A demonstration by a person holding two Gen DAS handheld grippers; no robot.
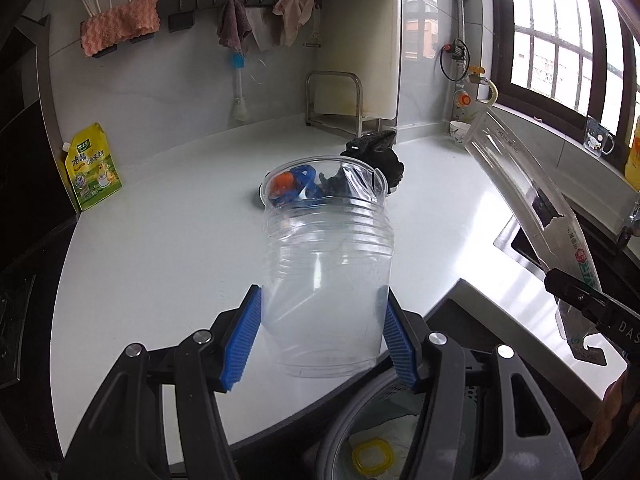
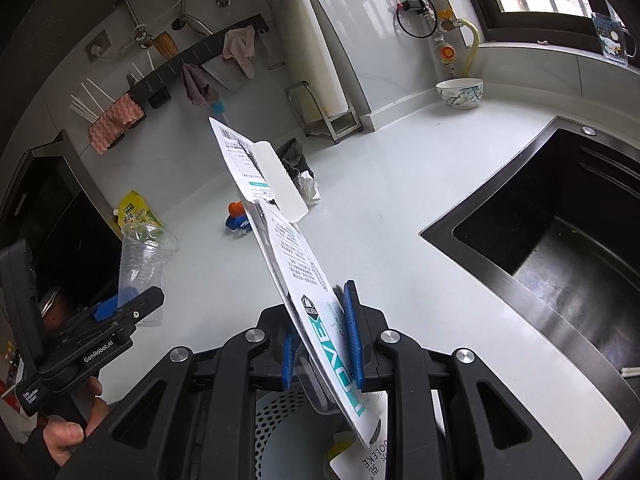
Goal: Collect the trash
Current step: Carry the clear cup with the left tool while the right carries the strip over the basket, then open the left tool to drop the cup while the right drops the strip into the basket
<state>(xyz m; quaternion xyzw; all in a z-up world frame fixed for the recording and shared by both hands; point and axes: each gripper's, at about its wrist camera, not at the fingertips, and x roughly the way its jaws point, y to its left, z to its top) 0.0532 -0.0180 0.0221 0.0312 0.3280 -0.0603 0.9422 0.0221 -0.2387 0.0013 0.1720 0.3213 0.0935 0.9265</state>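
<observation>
While the left tool (image 1: 324, 336) hangs over the near edge of the white counter (image 1: 168, 240), its blue ribbed pads (image 1: 242, 340) press on either side of a clear plastic cup (image 1: 326, 272), clamped low on its body near the base. The cup is tilted, its ribbed rim pointing away towards the back wall, and it looks empty. Seen through and past its rim, more litter lies on the counter: a blue and orange plastic piece (image 1: 294, 188) and, just behind it, a dark crumpled cloth (image 1: 380, 152). From the right wrist view a crumpled scrap of white paper (image 2: 310, 188) shows beside that cloth.

Over on the right, the right tool (image 2: 320, 344) has its jaws drawn narrow, pinching a long flat blister package (image 2: 296, 256) with a white printed card back and a clear plastic front. The package is gripped near its lower end and slants up and away over the counter; a white strip (image 2: 280, 176) lies across its upper part. Its hanging end dips towards a perforated white trash bin (image 2: 280, 432) directly below the tool. In the left wrist view the rim of that bin (image 1: 360, 400) sits under the left tool too, with a yellow ring (image 1: 370, 456) inside it.

Further off, a yellow refill pouch (image 1: 92, 168) stands against the left wall, a patterned bowl (image 2: 460, 92) rests near the window, and a dark sink (image 2: 560, 240) opens to the right. A person's hand (image 2: 76, 432) grips the left tool's handle.
</observation>
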